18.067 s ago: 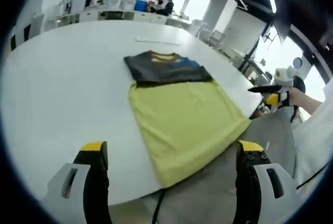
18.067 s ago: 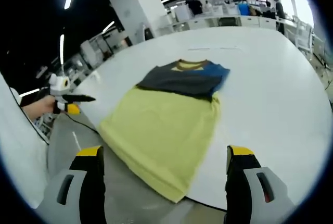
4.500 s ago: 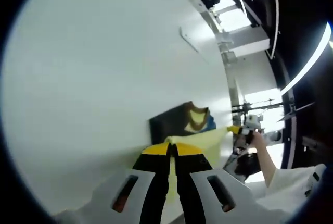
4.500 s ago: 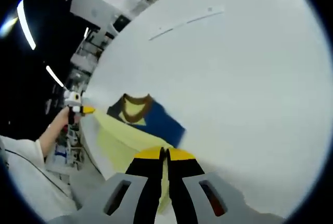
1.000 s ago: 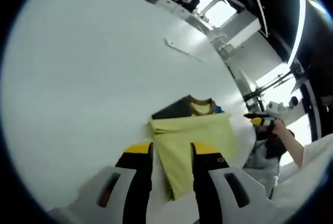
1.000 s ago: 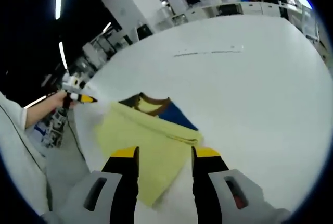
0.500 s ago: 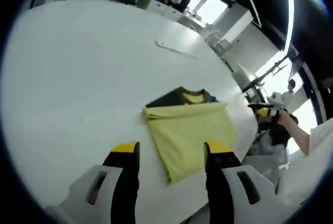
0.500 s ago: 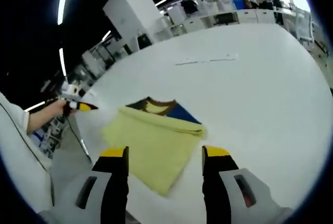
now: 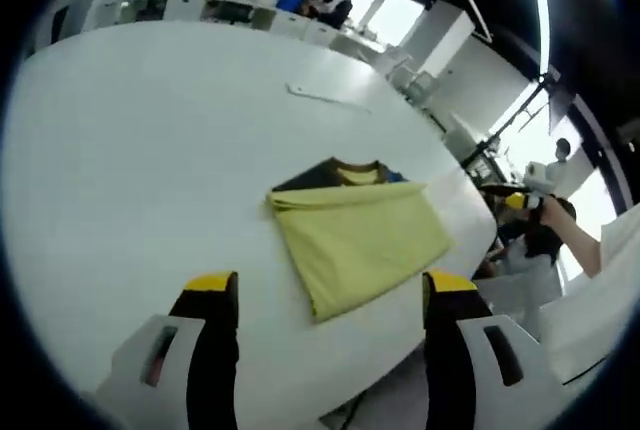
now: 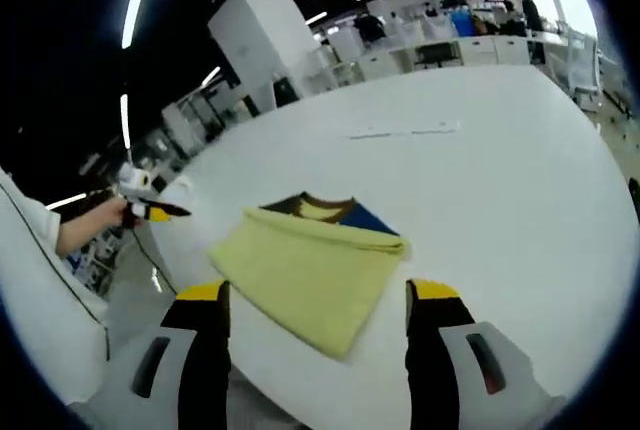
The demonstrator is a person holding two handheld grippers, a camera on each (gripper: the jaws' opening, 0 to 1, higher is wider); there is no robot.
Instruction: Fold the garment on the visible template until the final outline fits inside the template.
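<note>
A folded garment lies on the white table (image 9: 120, 150), near its edge. Its yellow lower part (image 9: 355, 245) is folded up over the dark upper part (image 9: 330, 172), leaving the collar and a blue patch showing. My left gripper (image 9: 331, 285) is open, its jaws apart on either side of the yellow cloth and short of it. In the right gripper view the same yellow cloth (image 10: 305, 270) and dark collar band (image 10: 325, 212) lie ahead of my right gripper (image 10: 318, 292), which is open and holds nothing. Each gripper also appears from the side, the right (image 9: 515, 200) and the left (image 10: 150, 210).
A thin white strip (image 9: 325, 98) lies flat further out on the table (image 10: 500, 170). The table edge curves close behind the garment, with floor below. A hand (image 10: 85, 220) and white sleeve hold the left gripper. Office desks and people stand far behind.
Both grippers, shut on the yellow hem 4.5 s ago, have let it go, opened wide and drawn back. The yellow half now lies folded over the dark top.
</note>
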